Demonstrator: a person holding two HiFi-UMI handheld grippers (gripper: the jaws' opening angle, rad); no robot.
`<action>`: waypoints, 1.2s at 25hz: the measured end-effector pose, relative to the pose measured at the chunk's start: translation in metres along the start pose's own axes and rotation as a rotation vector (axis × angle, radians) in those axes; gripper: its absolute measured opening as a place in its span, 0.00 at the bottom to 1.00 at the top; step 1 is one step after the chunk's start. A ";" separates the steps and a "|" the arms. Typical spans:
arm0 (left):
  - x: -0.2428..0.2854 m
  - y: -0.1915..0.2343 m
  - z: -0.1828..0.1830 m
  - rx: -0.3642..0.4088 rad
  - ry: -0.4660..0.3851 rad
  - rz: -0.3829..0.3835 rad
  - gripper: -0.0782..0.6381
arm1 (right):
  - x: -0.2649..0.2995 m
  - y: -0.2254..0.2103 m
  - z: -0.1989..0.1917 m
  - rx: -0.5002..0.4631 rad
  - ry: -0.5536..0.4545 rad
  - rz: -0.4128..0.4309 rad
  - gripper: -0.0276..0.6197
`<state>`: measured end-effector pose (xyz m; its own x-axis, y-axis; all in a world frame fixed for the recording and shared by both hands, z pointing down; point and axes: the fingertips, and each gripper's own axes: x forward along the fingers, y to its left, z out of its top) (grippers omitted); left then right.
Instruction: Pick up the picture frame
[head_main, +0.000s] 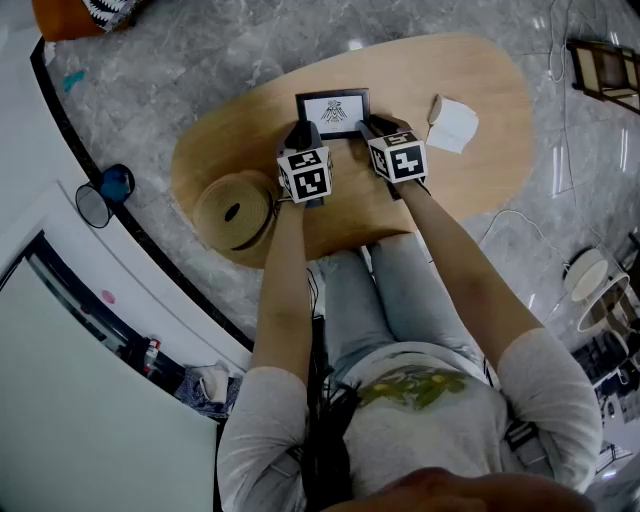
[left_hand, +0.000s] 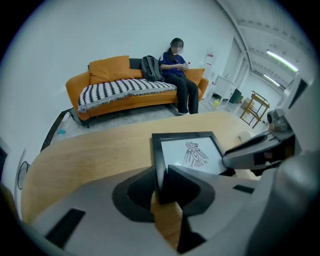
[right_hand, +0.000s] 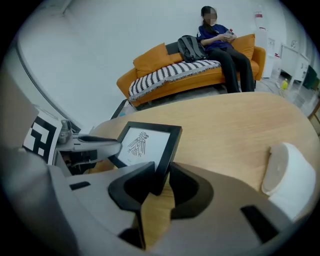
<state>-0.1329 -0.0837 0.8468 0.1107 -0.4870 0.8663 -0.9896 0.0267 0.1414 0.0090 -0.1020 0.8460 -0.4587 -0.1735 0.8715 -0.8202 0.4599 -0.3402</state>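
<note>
1. An oval wooden table (head_main: 490, 95) stands on a grey marbled floor. Across the room there's an orange sofa (left_hand: 115, 95) with someone sitting on it.
2. The picture frame (head_main: 333, 112) lies toward the far side of the table, straight ahead of the seated person, a bird print showing in its black border.
3. The left tool (left_hand: 161, 182) has its jaws narrowed onto the frame's near left corner, pads against the black moulding.
4. The right tool (right_hand: 162, 182) does the same on the near right edge, jaws drawn in with the moulding pinched between them.
5. I can't tell whether the frame has left the wood yet.
6. I'd guess it handles as light and stiff. The border gives a firm, square bite, but it's smooth, so it could slide if the squeeze goes slack.
7. If the front is glazed, it's fragile. I'd keep the pads on the moulding and off the print.
8. With two holds on the near side, the far edge may droop, so I'd bring both sides up level together.
9. There's plenty of room overhead.
10. A woven round thing (head_main: 235, 210) sits well off to the left, and a white folded thing (head_main: 452, 125) is near on the right. Neither crowds a straight lift.
11. The table's far edge is just beyond the frame, so pushing it forward would be risky.
</note>
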 end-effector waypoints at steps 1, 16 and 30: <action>0.000 0.000 0.000 0.007 0.012 -0.007 0.23 | 0.000 0.000 0.000 0.004 0.004 -0.008 0.20; -0.021 -0.013 0.006 0.042 0.102 -0.093 0.24 | -0.024 -0.001 0.005 0.067 0.016 -0.033 0.18; -0.089 -0.036 0.034 -0.005 0.068 -0.150 0.24 | -0.099 0.018 0.025 0.064 -0.053 0.012 0.18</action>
<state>-0.1103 -0.0709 0.7489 0.2635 -0.4253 0.8658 -0.9610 -0.0374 0.2740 0.0309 -0.0981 0.7453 -0.4842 -0.2148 0.8482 -0.8341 0.4061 -0.3733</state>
